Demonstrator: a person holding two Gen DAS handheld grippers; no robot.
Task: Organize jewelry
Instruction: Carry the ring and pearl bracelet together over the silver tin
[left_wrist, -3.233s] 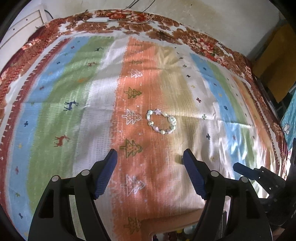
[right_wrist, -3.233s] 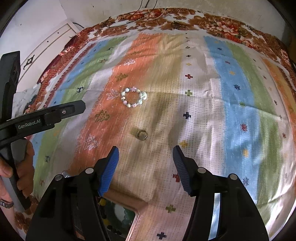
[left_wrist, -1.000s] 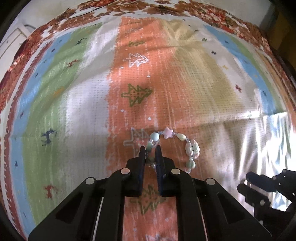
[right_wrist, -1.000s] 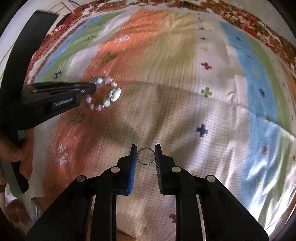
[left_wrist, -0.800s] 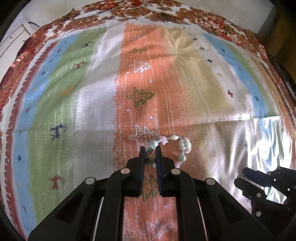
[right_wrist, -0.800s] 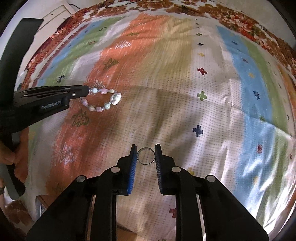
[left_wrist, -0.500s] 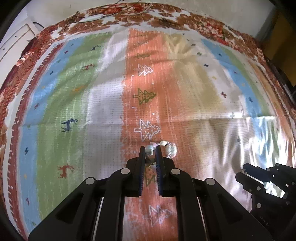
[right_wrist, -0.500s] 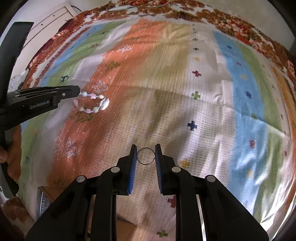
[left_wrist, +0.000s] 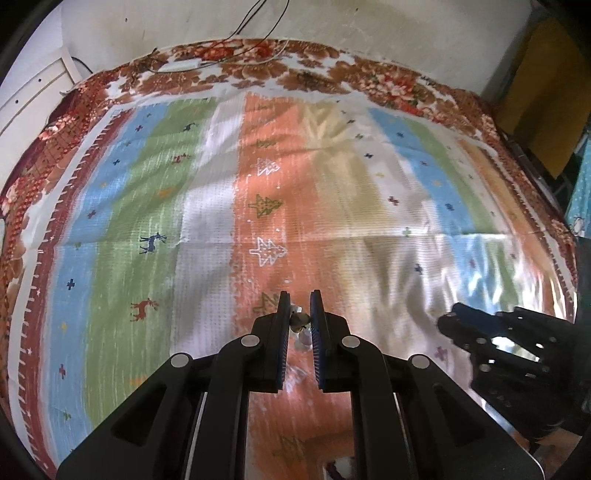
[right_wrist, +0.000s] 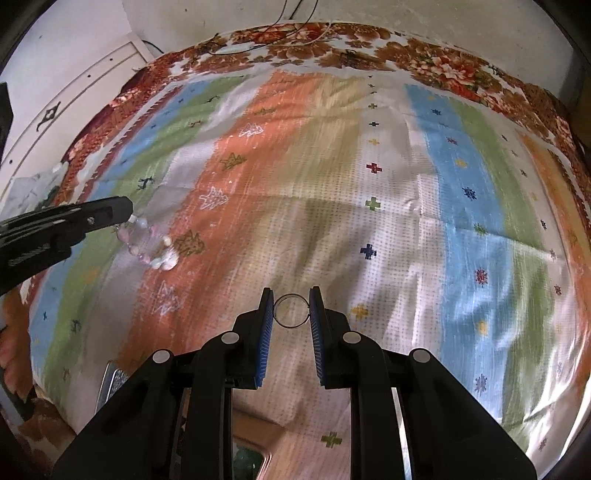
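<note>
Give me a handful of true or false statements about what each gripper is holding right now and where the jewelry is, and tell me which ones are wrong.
1. The right gripper is shut on the metal ring. True.
2. The beaded bracelet lies flat on the striped cloth. False: it dangles from the left gripper, lifted off the cloth.
3. The ring is pinched between the blue pads. True.
4. The left gripper is open with nothing in it. False: it is shut on the bracelet.
5. The ring is threaded onto the bracelet. False: they are apart, one in each gripper.
</note>
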